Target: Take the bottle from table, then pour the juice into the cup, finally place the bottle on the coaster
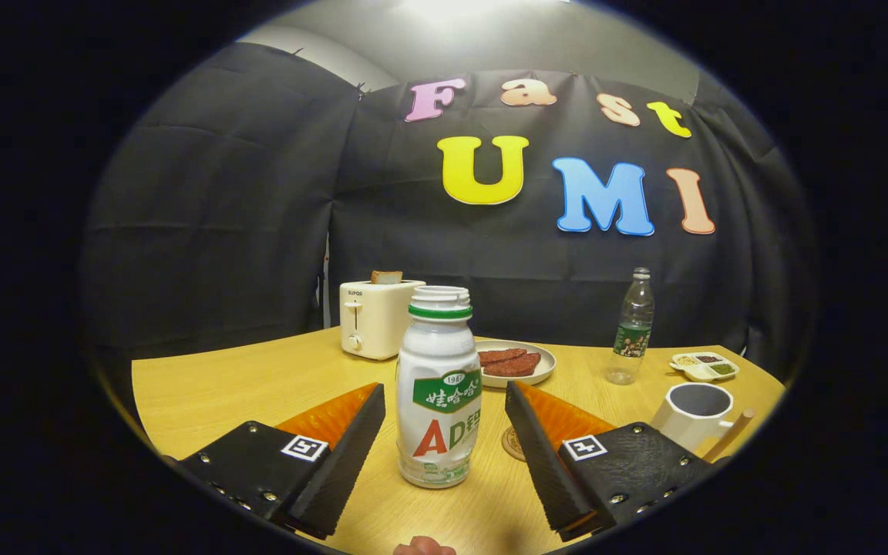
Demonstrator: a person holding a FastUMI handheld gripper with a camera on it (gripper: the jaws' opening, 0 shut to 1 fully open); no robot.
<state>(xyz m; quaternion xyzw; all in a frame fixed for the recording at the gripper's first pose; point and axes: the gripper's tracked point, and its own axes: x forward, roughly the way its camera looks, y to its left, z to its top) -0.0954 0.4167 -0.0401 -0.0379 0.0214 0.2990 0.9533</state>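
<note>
Bottle (438,385) upright between open jaws, toaster (377,317) marked SUPOR

White bottle (438,385) with a green ring and a green and red label, yellow wood table (243,385), cream toaster (376,317), white cup (694,413), brown meat (509,362) on a pale plate (546,368), clear bottle (632,327) with a green label

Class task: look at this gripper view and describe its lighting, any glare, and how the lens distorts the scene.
Gripper view: a lamp overhead burns out to white glare; fisheye distortion bows the table edge and wall; the bottle is sharp and evenly lit, standing between the open tongs, untouched.
</note>
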